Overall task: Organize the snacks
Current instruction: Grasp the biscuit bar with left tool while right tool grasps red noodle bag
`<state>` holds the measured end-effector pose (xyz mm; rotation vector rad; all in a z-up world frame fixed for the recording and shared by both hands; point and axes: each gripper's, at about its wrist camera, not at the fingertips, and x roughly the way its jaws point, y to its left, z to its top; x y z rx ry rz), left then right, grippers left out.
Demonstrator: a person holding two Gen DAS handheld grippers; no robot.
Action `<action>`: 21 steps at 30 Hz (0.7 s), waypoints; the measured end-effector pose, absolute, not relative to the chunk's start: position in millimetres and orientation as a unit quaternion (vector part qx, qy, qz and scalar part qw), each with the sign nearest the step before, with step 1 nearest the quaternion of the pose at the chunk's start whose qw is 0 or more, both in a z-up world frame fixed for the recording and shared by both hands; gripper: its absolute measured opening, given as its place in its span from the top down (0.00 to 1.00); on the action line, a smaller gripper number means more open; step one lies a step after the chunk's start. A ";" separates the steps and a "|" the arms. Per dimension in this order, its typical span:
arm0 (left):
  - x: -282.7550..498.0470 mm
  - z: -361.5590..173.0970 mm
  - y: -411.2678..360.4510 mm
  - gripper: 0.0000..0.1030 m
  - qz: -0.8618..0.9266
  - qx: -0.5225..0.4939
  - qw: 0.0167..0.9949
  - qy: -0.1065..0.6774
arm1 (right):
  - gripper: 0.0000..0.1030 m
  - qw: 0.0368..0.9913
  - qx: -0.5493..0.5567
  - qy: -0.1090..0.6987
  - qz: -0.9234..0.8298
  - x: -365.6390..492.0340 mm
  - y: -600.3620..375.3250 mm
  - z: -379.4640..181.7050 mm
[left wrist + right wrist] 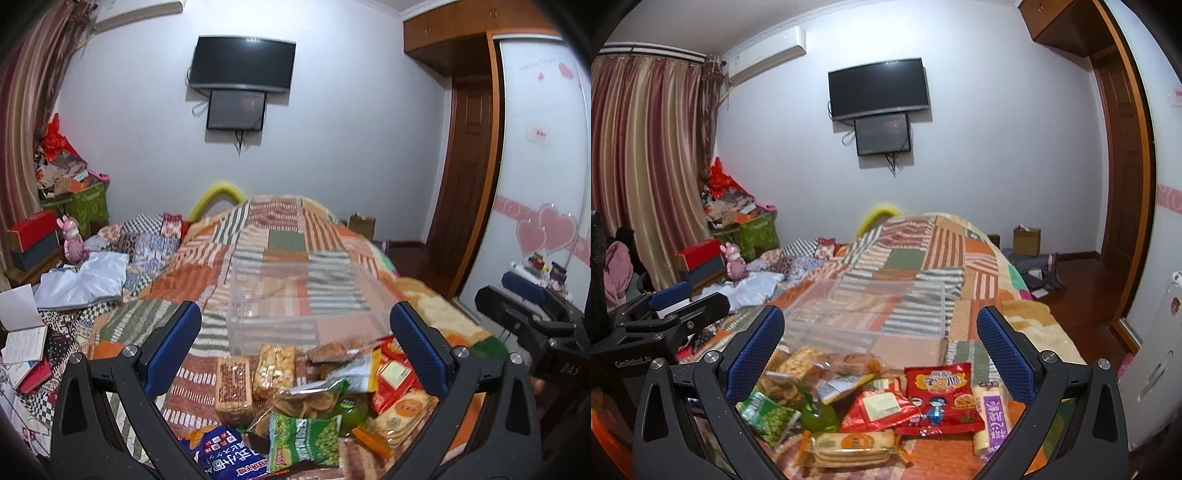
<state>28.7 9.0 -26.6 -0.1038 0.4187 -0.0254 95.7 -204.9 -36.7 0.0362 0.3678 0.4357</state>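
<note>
A heap of snack packets (314, 402) lies on the patchwork bedspread in front of me; it also shows in the right wrist view (871, 402). It holds a green pea bag (304, 441), a blue bag (225, 456), a red packet (938, 397) and a purple-labelled stick pack (993, 415). Behind the heap stands a clear plastic bin (295, 299), seen also in the right wrist view (864, 314). My left gripper (295, 350) is open and empty above the heap. My right gripper (881, 350) is open and empty above the heap.
The bed (280, 236) runs away toward a wall with a TV (242, 62). Folded cloths and papers (85, 280) lie at the bed's left side. Boxes and a green crate (77, 206) stand by the curtain. A wardrobe (535, 166) is at the right.
</note>
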 end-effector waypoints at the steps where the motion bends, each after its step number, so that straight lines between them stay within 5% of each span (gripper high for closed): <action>1: 31.5 -30.5 8.8 0.00 -0.011 -0.047 0.975 0.216 | 0.00 0.958 0.017 0.188 0.215 98.9 -206.0 -39.8; 11: 64.0 -80.4 32.8 0.01 0.005 -0.043 0.949 0.313 | 0.00 0.944 0.010 0.270 0.188 132.1 -222.6 -81.1; 21: 93.7 -110.8 61.1 0.24 0.005 -0.078 0.914 0.398 | 0.01 0.922 0.005 0.343 0.182 166.0 -234.9 -113.5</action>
